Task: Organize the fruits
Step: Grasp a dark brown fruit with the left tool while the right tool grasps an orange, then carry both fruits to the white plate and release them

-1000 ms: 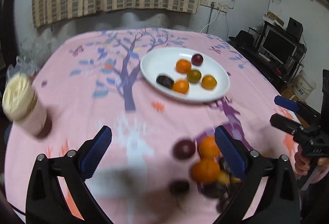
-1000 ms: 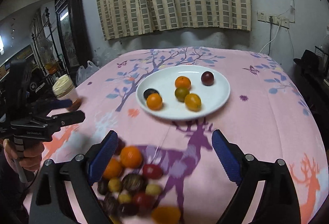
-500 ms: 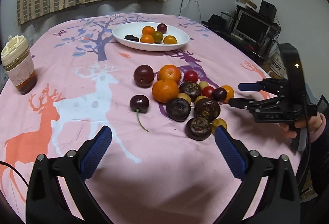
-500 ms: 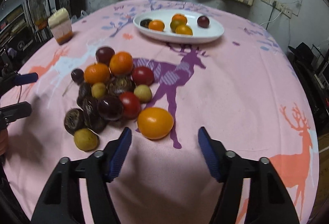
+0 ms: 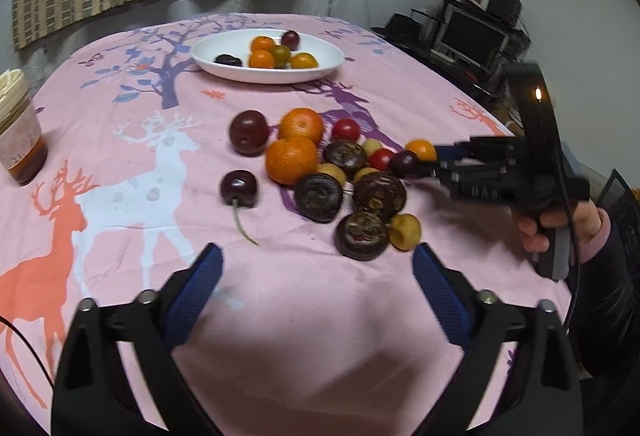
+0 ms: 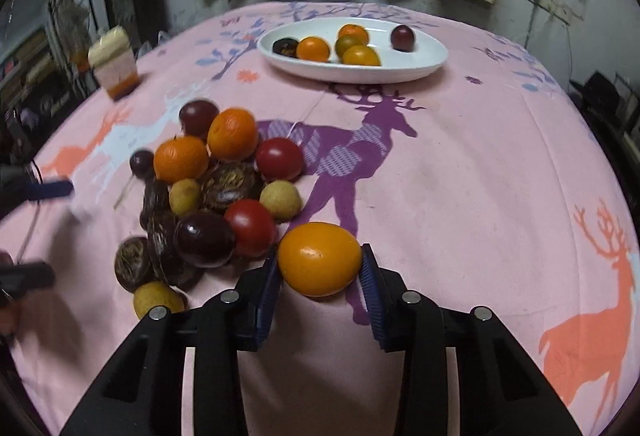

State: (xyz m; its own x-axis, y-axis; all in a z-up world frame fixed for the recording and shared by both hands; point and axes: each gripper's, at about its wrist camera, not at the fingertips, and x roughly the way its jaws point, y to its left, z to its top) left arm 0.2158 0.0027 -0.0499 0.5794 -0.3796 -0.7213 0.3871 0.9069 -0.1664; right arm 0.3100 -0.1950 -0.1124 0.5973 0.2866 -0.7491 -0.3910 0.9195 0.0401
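Note:
A pile of loose fruit lies on the pink tablecloth: two oranges (image 5: 295, 143), dark plums, red tomatoes and small yellow fruits. A white plate (image 5: 324, 70) with several fruits stands at the far side; it also shows in the right wrist view (image 6: 432, 58). My right gripper (image 6: 320, 268) is shut on an orange-yellow tomato (image 6: 319, 263) at the pile's near right edge; the tomato also shows in the left wrist view (image 5: 421, 150). My left gripper (image 5: 316, 272) is open and empty, low over the cloth in front of the pile.
A lidded cup of pink and brown drink (image 5: 18, 132) stands at the table's left side, also in the right wrist view (image 6: 114, 66). A desk with a monitor (image 5: 468, 36) stands beyond the table's right edge. A curtain hangs behind.
Both grippers have moved down and closer to the fruit pile. My right gripper's jaws have closed from wide open onto the orange-yellow tomato.

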